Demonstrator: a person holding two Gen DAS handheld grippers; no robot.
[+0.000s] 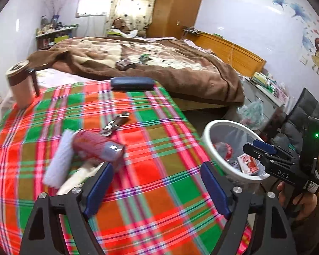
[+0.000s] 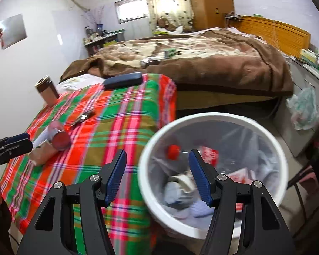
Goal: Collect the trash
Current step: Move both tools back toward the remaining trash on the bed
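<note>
A red can (image 1: 95, 148) lies on its side on the plaid cloth beside a white tissue wad (image 1: 57, 157), with a crumpled foil wrapper (image 1: 117, 123) just beyond. My left gripper (image 1: 157, 182) hovers open in front of the can, nothing between its pads. The white bin (image 2: 202, 116) stands off the table's right edge and holds a red-capped bottle (image 2: 174, 150), cartons and paper. My right gripper (image 2: 157, 170) is open and empty over the bin's near rim. The can (image 2: 57, 138) and left gripper (image 2: 21, 141) show at the left of the right wrist view.
A blue case (image 1: 131, 83) lies at the cloth's far edge and a tan tumbler (image 1: 21, 85) stands at its far left corner. Behind is a bed with a brown blanket (image 1: 180, 63). A plastic bag (image 2: 304, 108) hangs by the cabinet at right, near a dark chair (image 1: 304, 114).
</note>
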